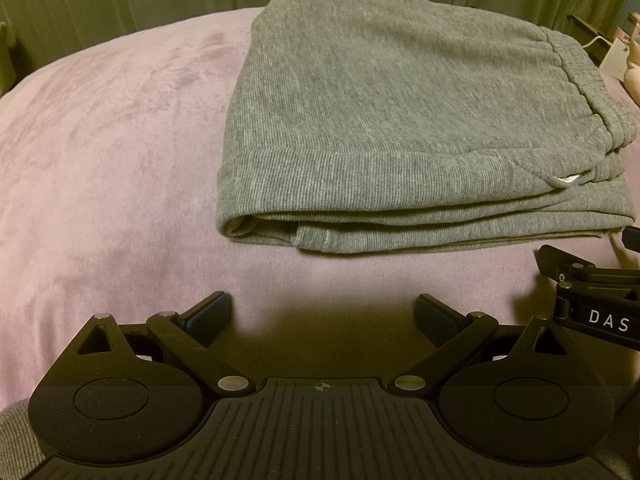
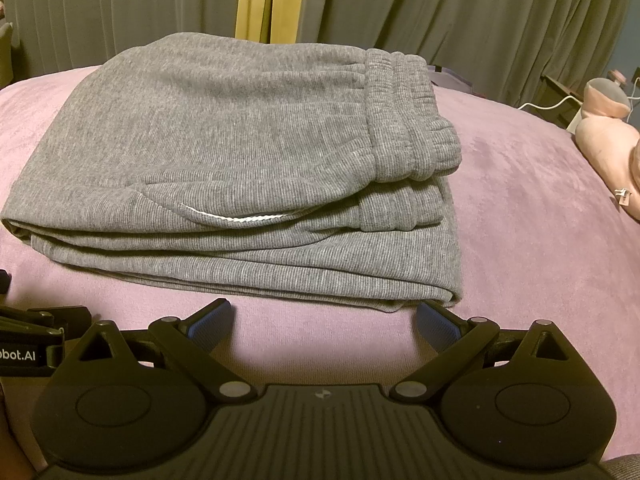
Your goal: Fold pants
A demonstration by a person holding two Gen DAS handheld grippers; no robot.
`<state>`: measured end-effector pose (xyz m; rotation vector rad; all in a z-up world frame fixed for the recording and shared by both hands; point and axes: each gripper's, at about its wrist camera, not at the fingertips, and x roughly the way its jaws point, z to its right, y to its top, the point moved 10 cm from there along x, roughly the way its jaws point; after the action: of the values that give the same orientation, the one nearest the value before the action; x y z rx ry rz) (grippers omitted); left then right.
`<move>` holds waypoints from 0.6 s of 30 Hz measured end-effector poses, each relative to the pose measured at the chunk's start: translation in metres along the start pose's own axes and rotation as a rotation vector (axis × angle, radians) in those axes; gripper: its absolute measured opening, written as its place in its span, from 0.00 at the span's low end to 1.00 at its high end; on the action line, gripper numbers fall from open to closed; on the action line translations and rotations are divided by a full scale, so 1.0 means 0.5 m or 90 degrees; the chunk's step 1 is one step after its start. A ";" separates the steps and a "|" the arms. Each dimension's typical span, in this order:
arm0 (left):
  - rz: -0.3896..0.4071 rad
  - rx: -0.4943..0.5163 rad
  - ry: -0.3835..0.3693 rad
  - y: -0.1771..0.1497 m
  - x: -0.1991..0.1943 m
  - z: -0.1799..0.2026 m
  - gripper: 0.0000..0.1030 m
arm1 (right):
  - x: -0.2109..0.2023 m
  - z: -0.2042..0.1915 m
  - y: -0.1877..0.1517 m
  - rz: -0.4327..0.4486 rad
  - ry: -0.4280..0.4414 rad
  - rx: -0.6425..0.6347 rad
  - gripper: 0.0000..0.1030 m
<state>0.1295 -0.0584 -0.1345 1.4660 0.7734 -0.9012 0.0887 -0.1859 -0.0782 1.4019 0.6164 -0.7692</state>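
Evidently, the folding is at or near its end. The grey pants [image 1: 400,120] lie on the mauve bedspread [image 1: 100,140] as a compact stacked bundle: several layers show along the near edge, the elastic waistband [image 2: 408,116] sits on top at the right side, and a white drawstring [image 2: 236,218] peeks from a pocket opening. We judge that no major fold is left; at most, the lowest layer, which juts out beyond the upper layers at the near right corner, could be squared up.

The left gripper [image 1: 324,312] holds its jaws spread wide, with nothing between them. It hovers over bare bedspread, near the bundle's front edge but clear of it. The bundle lies ahead and somewhat to the right of this gripper.

The right gripper [image 2: 325,318] is likewise spread wide and empty. The bundle lies directly ahead and to its left. Its right fingertip [image 2: 434,326] sits just beside the near right corner of the lowest layer; we cannot tell whether it touches the fabric.

The two tools stand side by side, each visible at the edge of the other's view.

A pink plush object [image 2: 608,140] rests well apart, at the bed's right edge.
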 end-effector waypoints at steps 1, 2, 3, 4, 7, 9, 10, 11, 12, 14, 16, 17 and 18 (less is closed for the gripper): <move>0.000 0.000 0.000 0.000 0.000 0.000 0.98 | 0.000 0.000 0.000 0.000 0.000 0.000 0.96; 0.000 0.000 0.000 0.000 0.000 0.000 0.98 | 0.000 0.000 0.000 0.000 0.000 0.000 0.96; 0.000 0.000 0.000 0.000 0.000 0.000 0.98 | 0.000 0.000 0.000 0.000 0.000 0.000 0.96; 0.000 0.000 0.000 0.000 0.000 0.000 0.98 | -0.001 0.001 0.000 0.000 0.000 0.000 0.96; 0.000 0.000 0.000 0.000 0.000 0.000 0.98 | 0.000 -0.001 0.000 0.000 0.000 0.000 0.96; 0.000 -0.001 0.000 0.000 -0.001 0.000 0.98 | 0.000 -0.001 0.000 0.000 0.000 0.000 0.96; 0.000 0.000 0.000 -0.001 -0.001 -0.001 0.98 | 0.000 -0.001 0.000 0.000 0.000 0.000 0.96; 0.000 0.000 0.000 0.000 -0.001 0.000 0.99 | 0.000 -0.001 0.000 0.000 0.000 0.000 0.96; 0.000 0.000 0.001 -0.001 -0.001 -0.001 0.98 | 0.001 -0.001 0.000 0.000 0.000 -0.001 0.96; 0.000 0.000 0.001 -0.001 0.000 -0.004 0.98 | 0.001 -0.001 0.000 0.000 0.001 0.000 0.96; 0.000 0.000 0.001 -0.002 -0.001 -0.005 0.98 | 0.001 -0.001 0.000 0.000 0.000 0.000 0.96; 0.000 0.000 0.001 -0.001 0.000 -0.004 0.98 | 0.001 -0.001 0.000 0.000 0.000 0.000 0.96; 0.001 -0.002 0.000 -0.002 -0.001 -0.004 0.98 | 0.001 -0.002 0.000 0.000 0.000 0.000 0.96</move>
<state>0.1288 -0.0562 -0.1345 1.4642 0.7732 -0.8985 0.0892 -0.1851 -0.0785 1.4016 0.6168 -0.7691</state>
